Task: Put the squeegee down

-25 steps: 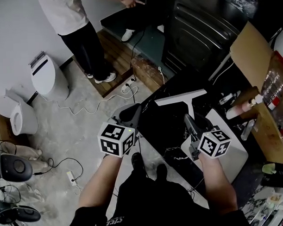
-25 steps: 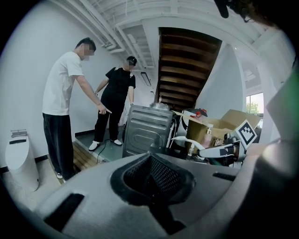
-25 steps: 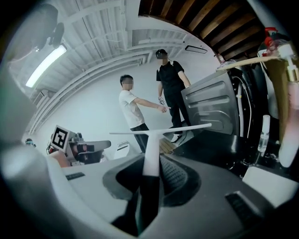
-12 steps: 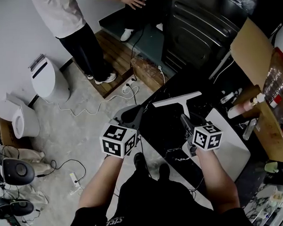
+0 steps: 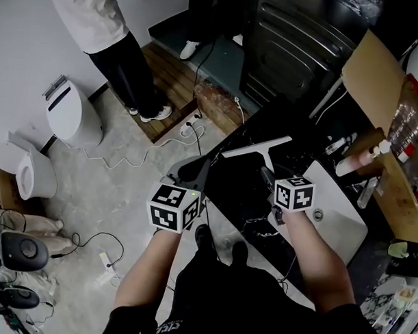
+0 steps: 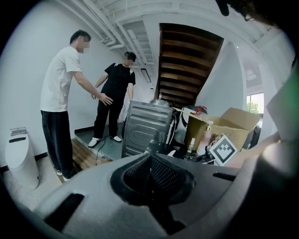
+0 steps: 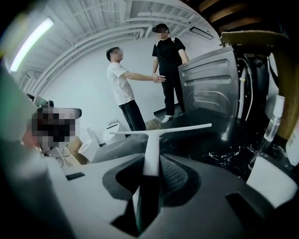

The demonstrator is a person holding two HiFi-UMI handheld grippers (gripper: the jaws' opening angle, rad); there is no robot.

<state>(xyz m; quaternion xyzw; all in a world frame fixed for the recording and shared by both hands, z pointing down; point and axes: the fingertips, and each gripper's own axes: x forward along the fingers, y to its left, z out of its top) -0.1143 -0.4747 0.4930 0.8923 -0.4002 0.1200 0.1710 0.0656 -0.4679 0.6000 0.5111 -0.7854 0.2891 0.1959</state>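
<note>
Nearest, at six o'clock in the head view, the person's two forearms reach forward, each hand behind a marker cube. The left tool is clenched: its own view shows the two meshed pads meeting with nothing between them. It hangs over the grey floor, just beside the near-left edge of the black marbled bench. The right tool grasps the squeegee by its white handle, which runs up between the pads. The long blade crosses the handle's far end at twelve o'clock from that tool, tilted slightly up to the right, over the bench. Whether the blade touches the top cannot be told. At four o'clock from the right tool a white slab lies on the bench, with the right hand at its left edge. Farther off, at two o'clock, bottles lie beside an open cardboard box. At twelve o'clock stands a dark metal appliance. At eleven o'clock a power strip lies on the floor by a wooden step, where a person in a white shirt stands. The left tool's view shows a second person in black beside them. At nine o'clock a white toilet stands near the wall.
</note>
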